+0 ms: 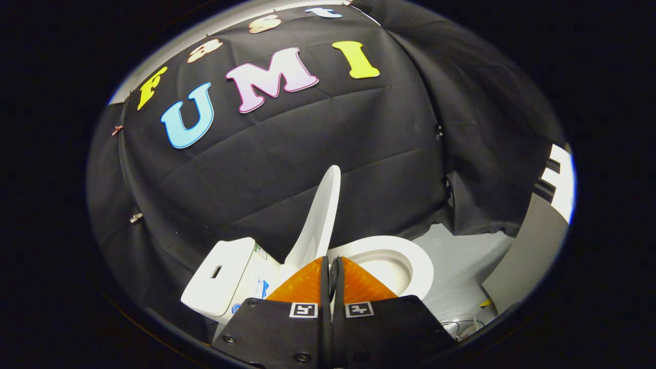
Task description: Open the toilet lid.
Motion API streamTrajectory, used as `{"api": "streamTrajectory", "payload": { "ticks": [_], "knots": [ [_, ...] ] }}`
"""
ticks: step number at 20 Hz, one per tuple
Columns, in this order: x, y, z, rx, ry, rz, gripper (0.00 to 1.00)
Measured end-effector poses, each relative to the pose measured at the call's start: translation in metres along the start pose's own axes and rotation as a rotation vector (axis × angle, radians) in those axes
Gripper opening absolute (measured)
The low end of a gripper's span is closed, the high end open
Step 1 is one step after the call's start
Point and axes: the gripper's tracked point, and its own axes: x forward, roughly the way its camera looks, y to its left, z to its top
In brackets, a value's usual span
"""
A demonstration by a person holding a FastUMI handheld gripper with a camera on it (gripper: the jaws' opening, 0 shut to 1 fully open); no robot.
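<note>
Raised toilet lid [319, 218] just beyond closed, empty gripper [332, 271].

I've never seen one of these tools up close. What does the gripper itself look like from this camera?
The gripper has two wedge-shaped fingers with a ribbed texture, each mounted on a flat black plate fixed with screws. Each plate carries a small square black-and-white marker.

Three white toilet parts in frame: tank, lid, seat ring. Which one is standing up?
The lid. It stands raised on edge between the tank and the seat ring, rising just beyond the gripper, whose fingers are closed together on nothing. Tank and ring both sit low.
</note>
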Motion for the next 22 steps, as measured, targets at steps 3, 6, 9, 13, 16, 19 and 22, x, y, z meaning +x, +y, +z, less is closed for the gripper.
{"api": "streamTrajectory", "payload": {
  "ticks": [3,6,9,13,16,19,22],
  "knots": [
    [-0.005,0.024,0.007,-0.043,-0.018,-0.036,0.05],
    [-0.011,0.051,0.012,-0.096,-0.016,-0.074,0.05],
    [-0.018,0.083,0.012,-0.137,-0.026,-0.06,0.05],
    [-0.023,0.117,0.011,-0.174,-0.036,-0.045,0.05],
    [-0.028,0.146,0.009,-0.207,-0.049,-0.029,0.05],
    [-0.03,0.17,0.004,-0.232,-0.065,-0.022,0.05],
    [-0.03,0.195,-0.002,-0.253,-0.075,-0.015,0.05]
  ]
}}
